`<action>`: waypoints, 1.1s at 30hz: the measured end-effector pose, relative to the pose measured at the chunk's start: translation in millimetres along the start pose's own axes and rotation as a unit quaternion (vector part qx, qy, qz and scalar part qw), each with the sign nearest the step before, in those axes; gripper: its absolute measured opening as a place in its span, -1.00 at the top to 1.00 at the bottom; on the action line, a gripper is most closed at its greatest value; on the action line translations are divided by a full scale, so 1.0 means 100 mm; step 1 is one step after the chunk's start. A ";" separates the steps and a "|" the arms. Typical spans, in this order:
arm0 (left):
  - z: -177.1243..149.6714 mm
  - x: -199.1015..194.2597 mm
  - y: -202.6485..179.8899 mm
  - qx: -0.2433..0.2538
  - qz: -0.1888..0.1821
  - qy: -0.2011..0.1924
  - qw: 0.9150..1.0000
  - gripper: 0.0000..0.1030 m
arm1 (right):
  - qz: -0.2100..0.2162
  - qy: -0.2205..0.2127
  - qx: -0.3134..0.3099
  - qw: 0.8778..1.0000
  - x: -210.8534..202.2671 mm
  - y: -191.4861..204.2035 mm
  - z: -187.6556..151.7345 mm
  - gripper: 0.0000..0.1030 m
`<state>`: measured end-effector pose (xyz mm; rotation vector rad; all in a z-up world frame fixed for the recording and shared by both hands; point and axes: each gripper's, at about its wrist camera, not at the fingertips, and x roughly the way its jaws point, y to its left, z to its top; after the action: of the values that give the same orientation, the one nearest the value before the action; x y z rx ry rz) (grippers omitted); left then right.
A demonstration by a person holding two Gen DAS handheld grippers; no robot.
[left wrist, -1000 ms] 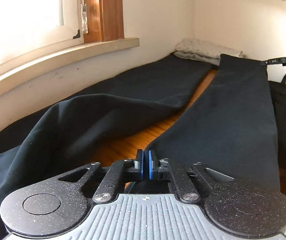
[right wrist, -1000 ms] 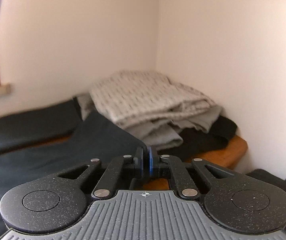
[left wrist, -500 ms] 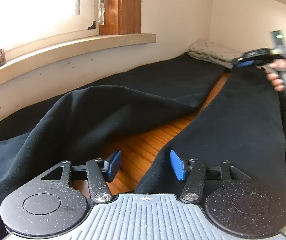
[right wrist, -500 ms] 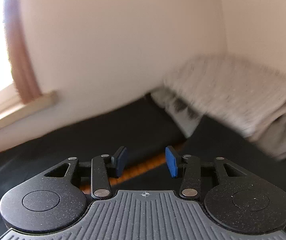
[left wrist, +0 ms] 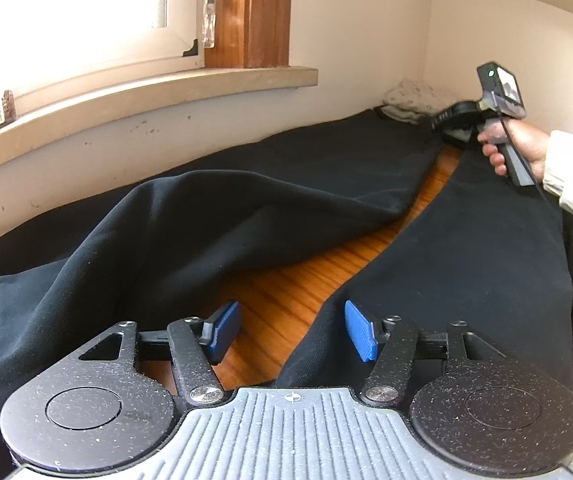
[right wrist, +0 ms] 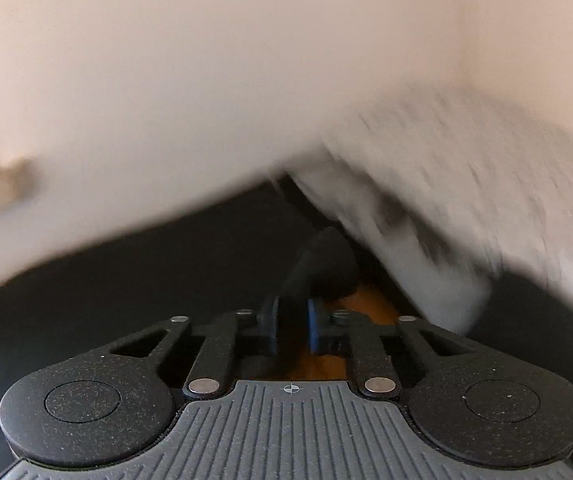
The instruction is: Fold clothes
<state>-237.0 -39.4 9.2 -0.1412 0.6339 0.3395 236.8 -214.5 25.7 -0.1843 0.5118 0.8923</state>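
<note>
**Black trousers (left wrist: 286, 200) lie spread on a wooden counter (left wrist: 286, 296) below the window sill (left wrist: 146, 92).**
Left claw (left wrist: 292, 334) hangs released over the crotch; right claw (right wrist: 291, 326), nearly closed on a dark leg end in a blurred view, looks to be gripping it. A good fold needs hem met to hem.

Trousers (left wrist: 246, 216) spread on wooden surface (left wrist: 286, 296) below windowsill (left wrist: 146, 92); folded pile (left wrist: 410, 98) behind

Two low wrist views — shared black trousers (left wrist: 486, 248)
</note>
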 end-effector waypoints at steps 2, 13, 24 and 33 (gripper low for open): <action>-0.01 0.00 -0.01 0.002 0.000 -0.002 1.000 -0.22 | -0.009 -0.055 -0.040 0.998 -0.20 0.09 0.19 0.75; -0.02 -0.38 -0.02 -0.041 -0.061 -0.027 0.997 -0.26 | -0.116 0.006 -0.093 0.989 -0.14 -0.34 0.49 0.71; 0.10 -0.82 -0.05 0.002 0.045 -0.056 0.997 -0.26 | -0.073 -0.034 -0.116 0.990 -0.57 0.18 0.00 0.24; -0.02 -0.54 0.09 0.023 0.097 0.002 0.995 0.48 | 0.029 -0.027 -0.126 0.991 -0.72 0.80 -0.34 0.23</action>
<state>-281.7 -46.1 40.1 -0.0366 0.6600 0.5111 125.1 -227.0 36.9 -0.3755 0.3542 1.0151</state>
